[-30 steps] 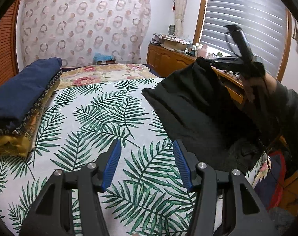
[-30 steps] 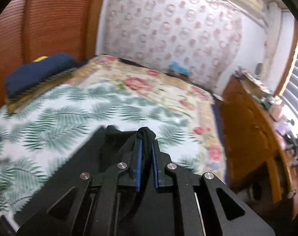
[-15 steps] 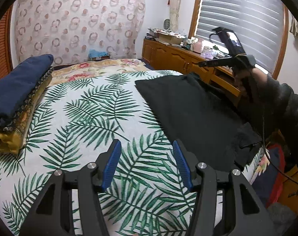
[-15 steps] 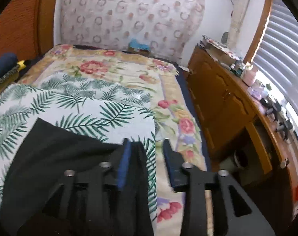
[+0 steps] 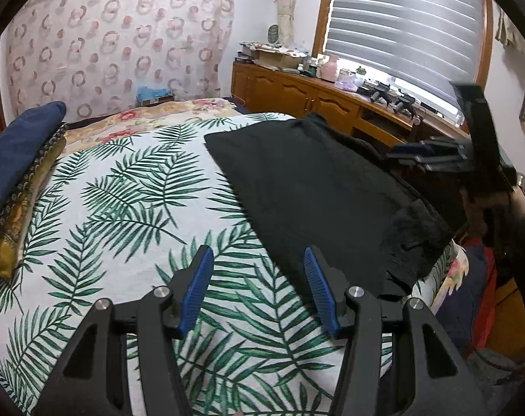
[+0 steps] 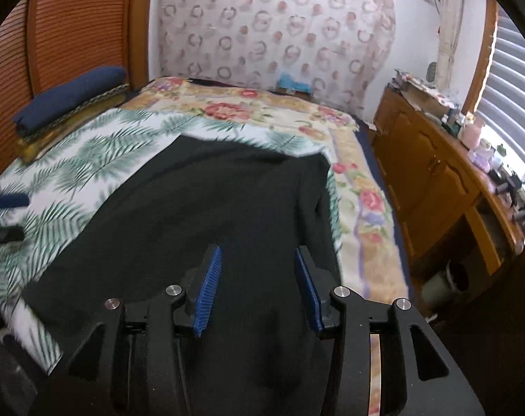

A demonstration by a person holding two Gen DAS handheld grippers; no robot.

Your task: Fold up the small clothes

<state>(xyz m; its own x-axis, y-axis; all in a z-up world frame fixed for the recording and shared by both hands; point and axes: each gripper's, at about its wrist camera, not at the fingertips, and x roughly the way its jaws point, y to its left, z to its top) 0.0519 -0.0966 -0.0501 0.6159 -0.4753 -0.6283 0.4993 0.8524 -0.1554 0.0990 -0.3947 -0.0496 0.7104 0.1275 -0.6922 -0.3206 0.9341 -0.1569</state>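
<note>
The black cloth (image 5: 318, 187) lies spread out flat on the right side of the bed (image 5: 130, 208). The bed has a white cover with green palm leaves on it. The near end of the cloth looks bunched and rough, close to the bed's edge.

The left gripper (image 5: 259, 284) hangs over the leafy cover, just left of the cloth. Its blue pads (image 5: 196, 287) are spread apart and nothing is between them.

The right gripper (image 6: 257, 284) is above the near part of the cloth. Its blue pads (image 6: 208, 291) are spread apart too. They are not pinching the cloth, which lies below them. In the left camera this gripper shows at the right edge, held by a hand (image 5: 488, 204) in a dark sleeve.

Far away on the left side of the bed sits a folded blue blanket (image 5: 16, 152) on top of a yellow one (image 5: 6, 242). A wooden cabinet (image 6: 432, 176) stands to the right of the bed, under a window with blinds (image 5: 401, 17).
</note>
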